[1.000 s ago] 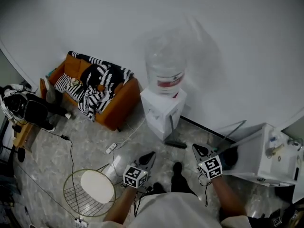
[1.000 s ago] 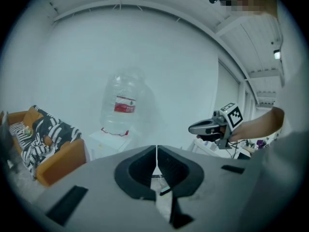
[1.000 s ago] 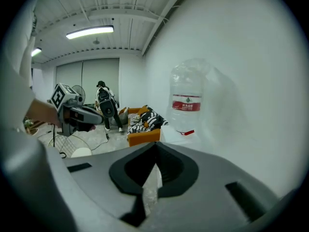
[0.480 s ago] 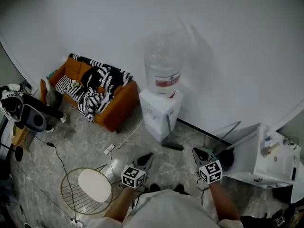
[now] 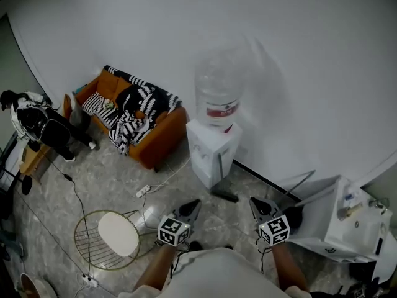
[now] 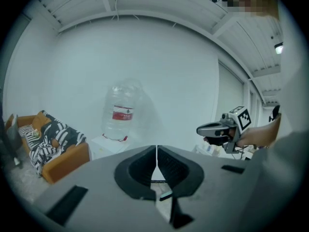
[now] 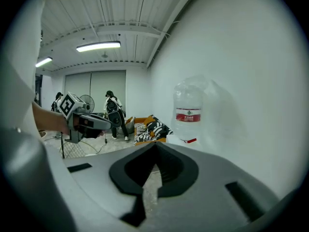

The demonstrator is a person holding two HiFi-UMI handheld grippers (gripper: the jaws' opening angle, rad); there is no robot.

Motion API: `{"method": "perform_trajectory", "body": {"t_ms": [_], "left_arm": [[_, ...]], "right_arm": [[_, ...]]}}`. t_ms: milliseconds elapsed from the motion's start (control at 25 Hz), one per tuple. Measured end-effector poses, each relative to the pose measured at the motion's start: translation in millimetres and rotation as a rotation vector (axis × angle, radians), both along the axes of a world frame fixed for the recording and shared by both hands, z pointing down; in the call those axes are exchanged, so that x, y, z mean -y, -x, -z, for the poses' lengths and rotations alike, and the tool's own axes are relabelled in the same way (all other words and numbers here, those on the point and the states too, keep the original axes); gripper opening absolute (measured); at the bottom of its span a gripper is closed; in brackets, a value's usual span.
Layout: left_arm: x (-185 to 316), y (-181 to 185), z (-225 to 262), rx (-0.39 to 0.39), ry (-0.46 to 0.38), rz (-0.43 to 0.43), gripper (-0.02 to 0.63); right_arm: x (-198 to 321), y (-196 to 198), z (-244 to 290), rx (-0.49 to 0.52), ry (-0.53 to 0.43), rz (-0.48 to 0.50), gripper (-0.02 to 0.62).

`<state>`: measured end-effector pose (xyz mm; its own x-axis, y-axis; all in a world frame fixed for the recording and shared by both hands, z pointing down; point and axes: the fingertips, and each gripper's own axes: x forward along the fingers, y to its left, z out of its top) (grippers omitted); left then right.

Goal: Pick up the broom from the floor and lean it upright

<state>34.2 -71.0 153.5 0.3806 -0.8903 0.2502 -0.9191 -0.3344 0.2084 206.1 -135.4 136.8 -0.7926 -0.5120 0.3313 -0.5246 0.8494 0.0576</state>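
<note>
**Both claws shut and empty; broom upright against the water dispenser**

Nearest the camera, the person's two forearms reach forward from the bottom of the head view. The left claw (image 5: 196, 202) has its jaws pressed together with nothing between them, as its own gripper view shows. The right claw (image 5: 254, 200) is the same, jaws together on nothing. The two are held side by side above the floor (image 5: 111, 179), well apart from each other, and touch nothing.

To the left of the left claw stands a round wire-frame stool (image 5: 116, 234) with a white seat. At the right edge is a white cabinet (image 5: 338, 225), with a thin grey rod slanting beside it.

Just beyond the claws is the broom (image 5: 219, 166). Its dark head rests on the floor and its handle rises upright against the white water dispenser (image 5: 208, 148). A large clear bottle (image 5: 218, 92) with a red label sits on top of the dispenser. A white power strip (image 5: 144, 192) and its cable lie on the floor left of the dispenser.

Farther left, an orange sofa (image 5: 160, 138) stands along the white wall (image 5: 186, 30), with a black-and-white striped blanket (image 5: 133, 113) heaped on it. In the right gripper view, a person (image 7: 114, 115) stands beyond the sofa.
</note>
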Motion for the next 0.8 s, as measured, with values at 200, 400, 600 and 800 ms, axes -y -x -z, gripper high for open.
{"method": "perform_trajectory", "body": {"t_ms": [200,400,600,800], "left_arm": [[8,-11,0,0.002,-0.005,0.009,0.011],[14,-14,9,0.005,-0.017,0.018,0.011],[18,-17,7,0.011,-0.009,0.021,0.011],[22,-20,7,0.007,-0.007,0.025,0.011]], "right_arm": [[12,-9,4,0.018,0.0,0.009,-0.001],[17,-9,6,0.034,0.009,0.02,-0.002],[17,-12,3,0.041,0.016,0.02,-0.002],[20,-15,1,0.042,0.026,0.02,-0.002]]}}
